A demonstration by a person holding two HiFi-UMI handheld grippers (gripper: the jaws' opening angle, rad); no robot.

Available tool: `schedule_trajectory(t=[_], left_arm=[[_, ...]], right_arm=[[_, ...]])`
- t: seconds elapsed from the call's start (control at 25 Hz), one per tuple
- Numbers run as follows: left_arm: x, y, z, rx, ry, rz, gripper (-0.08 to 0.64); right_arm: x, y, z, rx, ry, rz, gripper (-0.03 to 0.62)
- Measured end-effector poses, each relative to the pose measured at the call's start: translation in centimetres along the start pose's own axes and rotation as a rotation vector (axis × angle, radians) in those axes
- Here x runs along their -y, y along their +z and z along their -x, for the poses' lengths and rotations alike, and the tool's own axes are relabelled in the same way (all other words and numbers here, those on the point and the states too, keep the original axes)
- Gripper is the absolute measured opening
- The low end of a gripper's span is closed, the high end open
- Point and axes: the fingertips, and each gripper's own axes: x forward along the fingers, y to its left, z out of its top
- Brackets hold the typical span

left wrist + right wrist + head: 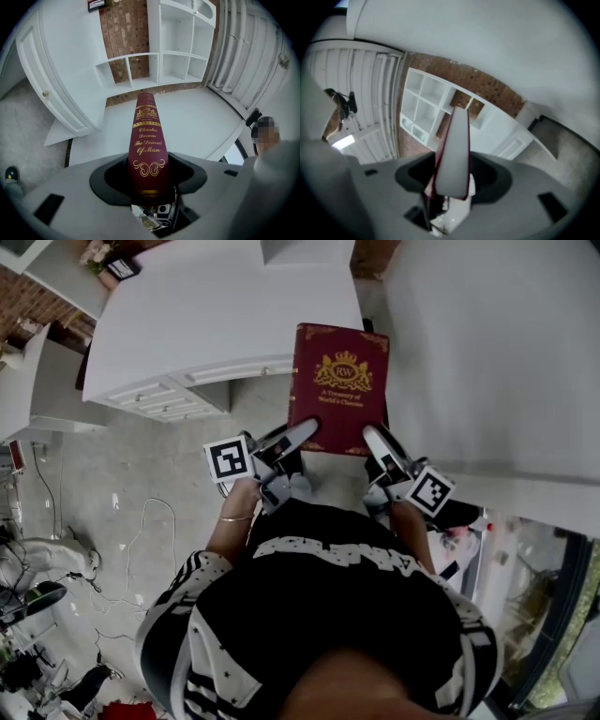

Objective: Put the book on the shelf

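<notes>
Pinching book [339, 388] at spine with left hand-held gripper [300, 434], at page edge with right hand-held gripper [377, 441]. Held flat mid-air, both sides gripped for stability. Well short of shelf [180, 53].

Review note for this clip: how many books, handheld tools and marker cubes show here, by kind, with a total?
Books: 1, the red book, held by both tools.
Tools: 2, left tool and right tool, each shut on it.
Marker cubes: 2, left cube and right cube.
Total: 5.

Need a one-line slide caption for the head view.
Red book held flat between left gripper and right gripper, by a white cabinet.
</notes>
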Motion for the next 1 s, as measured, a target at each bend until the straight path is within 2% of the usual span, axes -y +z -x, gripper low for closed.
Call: schedule_trajectory(t=[0.2, 0.36, 0.56, 1.0], left_arm=[[-0.7, 0.2, 0.4, -0.013, -0.023, -0.007, 0.245], [0.3, 0.5, 0.9, -0.026, -0.034, -0.014, 0.245], [1.4, -0.9, 0.8, -0.04, -0.041, -0.026, 0.245], [1.2, 0.1, 0.9, -0.01, -0.042, -0.033, 0.245]], right_arm=[[0.2, -0.6, -0.4, 0.018, -0.005, 0.022, 0.247], [-1.1, -0.9, -0.2, 0.036, -0.011, 0.021, 0.247], [-2.2, -0.7, 1.4, 0.053, 0.001, 0.044, 0.247], [-2.3, -0.3, 0.3, 0.043, 0.017, 0.056, 0.247]])
